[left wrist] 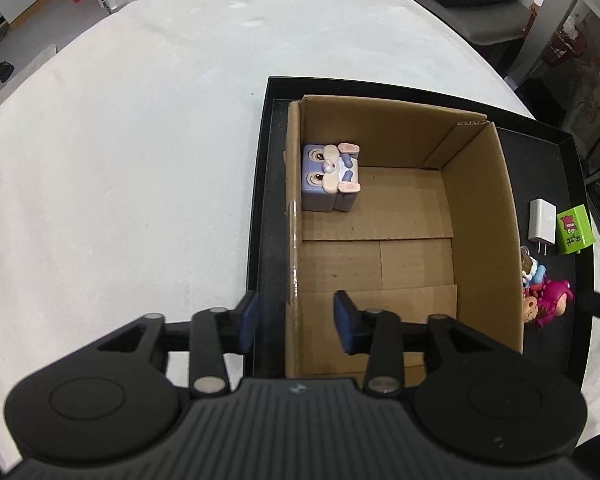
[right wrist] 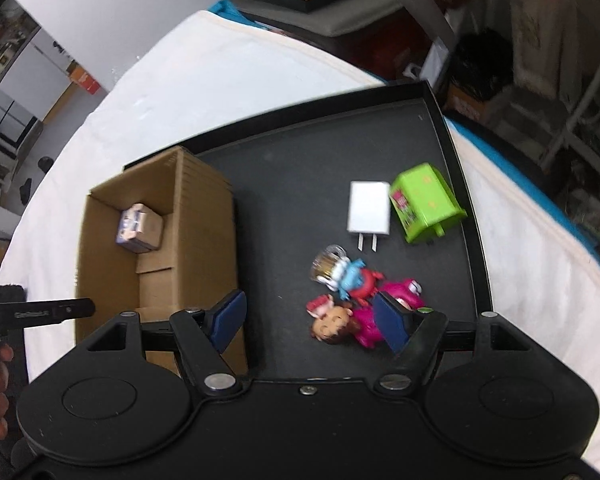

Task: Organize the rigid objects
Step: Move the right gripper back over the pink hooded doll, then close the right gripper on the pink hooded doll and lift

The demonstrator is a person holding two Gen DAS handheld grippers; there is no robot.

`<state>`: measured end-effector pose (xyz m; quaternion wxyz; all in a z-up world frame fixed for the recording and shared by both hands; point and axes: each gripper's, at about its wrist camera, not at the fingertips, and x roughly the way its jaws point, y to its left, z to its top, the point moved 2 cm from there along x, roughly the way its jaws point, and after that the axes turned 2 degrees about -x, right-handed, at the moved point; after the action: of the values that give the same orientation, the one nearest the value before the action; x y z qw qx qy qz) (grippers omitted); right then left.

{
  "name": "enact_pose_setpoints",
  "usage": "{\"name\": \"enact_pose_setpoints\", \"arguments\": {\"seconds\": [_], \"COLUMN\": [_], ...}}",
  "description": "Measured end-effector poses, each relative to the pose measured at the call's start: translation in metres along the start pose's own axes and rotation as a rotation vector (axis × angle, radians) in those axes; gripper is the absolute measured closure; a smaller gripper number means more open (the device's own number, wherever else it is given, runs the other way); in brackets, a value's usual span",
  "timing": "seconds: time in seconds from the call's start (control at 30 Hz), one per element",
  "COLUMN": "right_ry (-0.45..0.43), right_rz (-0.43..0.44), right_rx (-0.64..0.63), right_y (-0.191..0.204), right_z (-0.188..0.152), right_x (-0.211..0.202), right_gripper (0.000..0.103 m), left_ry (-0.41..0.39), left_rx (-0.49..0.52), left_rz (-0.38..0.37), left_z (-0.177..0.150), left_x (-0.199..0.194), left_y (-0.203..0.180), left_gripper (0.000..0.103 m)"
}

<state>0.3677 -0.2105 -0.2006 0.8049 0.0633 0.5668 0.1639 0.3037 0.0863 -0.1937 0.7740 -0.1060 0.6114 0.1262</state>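
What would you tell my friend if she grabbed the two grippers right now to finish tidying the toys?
Left gripper: open, empty, straddling the near left wall of the brown cardboard box.
Right gripper: open, empty, above the black tray beside the toy pile.
Done: the purple cube-shaped bunny toy lies in the box's far left corner.
Left, all on the tray right of the box: white wall charger, green plug-in cube, pink figure with the brown-haired doll head, blue and red figure, small clear jar.
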Motion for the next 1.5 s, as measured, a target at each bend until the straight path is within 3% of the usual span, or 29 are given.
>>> {"name": "enact_pose_setpoints", "arguments": {"seconds": [0.17,0.5,0.73,0.87,0.97,1.0,1.5], "right_ry": [0.013,-0.025,-0.015,-0.030,-0.026,-0.017,-0.077], "right_rz": [0.004,-0.023,0.000,-0.028,-0.029,-0.031,-0.064], "right_rx": [0.047,0.132,0.216,0.224,0.254,0.254,0.175], "right_y": [-0.021,-0.056,-0.071,-0.073,-0.080,-0.081,-0.073], "right_z": [-0.008,-0.022,-0.030,-0.028,-0.027,-0.027,-0.026], "right_x": [0.015,0.032,0.043,0.047,0.053,0.056,0.039], "right_gripper": [0.031,0.032,0.042,0.048,0.056,0.060,0.061], "left_ry": [0.005,0.016,0.012,0.013,0.015,0.017,0.026], "left_rx": [0.008,-0.004,0.002,0.007,0.018,0.014,0.003], "left_rz": [0.029,0.076,0.118,0.130,0.158,0.156,0.136], "left_z": [0.000,0.002,0.002,0.002,0.002,0.002,0.002], "left_x": [0.003,0.013,0.020,0.020,0.022,0.022,0.023], "left_y": [-0.005,-0.017,-0.029,-0.035,-0.038,-0.038,-0.038], "left_gripper": [0.052,0.052,0.052,0.052,0.051,0.051,0.051]}}
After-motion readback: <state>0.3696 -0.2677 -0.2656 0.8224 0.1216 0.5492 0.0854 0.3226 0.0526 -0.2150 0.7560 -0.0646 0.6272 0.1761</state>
